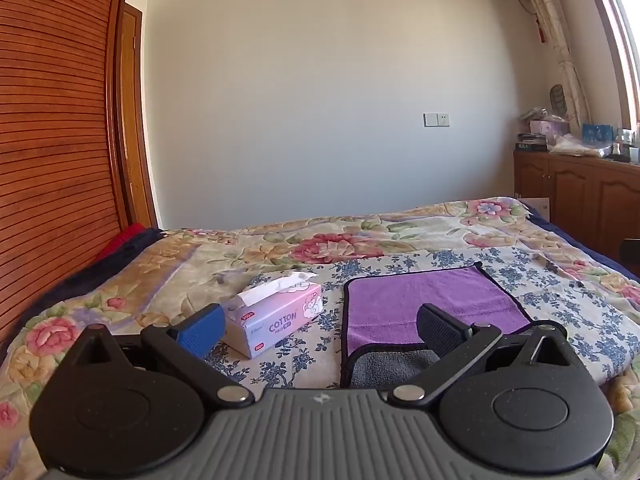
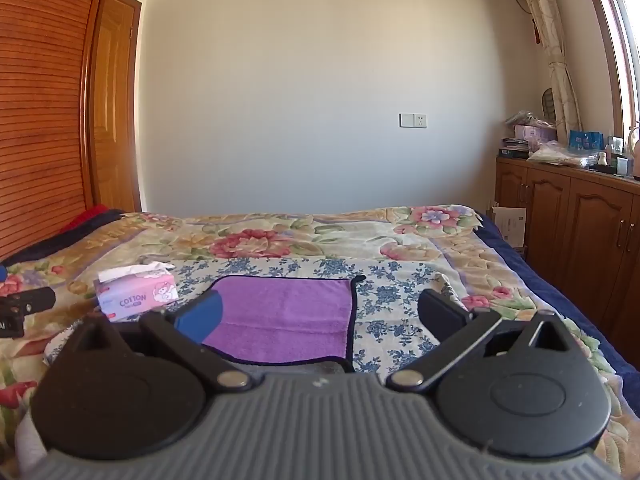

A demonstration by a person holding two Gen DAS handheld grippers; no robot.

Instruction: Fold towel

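A purple towel (image 1: 424,304) with a dark border lies on a blue-flowered cloth on the bed; its near part is folded over and shows a grey underside (image 1: 384,368). It also shows in the right wrist view (image 2: 280,316). My left gripper (image 1: 320,330) is open and empty, held just before the towel's near left edge. My right gripper (image 2: 320,318) is open and empty, over the towel's near right part. The left gripper's black body (image 2: 24,312) shows at the left edge of the right wrist view.
A pink tissue box (image 1: 276,316) marked COTTON sits left of the towel, also in the right wrist view (image 2: 138,296). The floral bedspread (image 1: 320,244) covers the bed. A wooden wardrobe (image 1: 52,140) stands at left, wooden cabinets (image 2: 568,216) with clutter at right.
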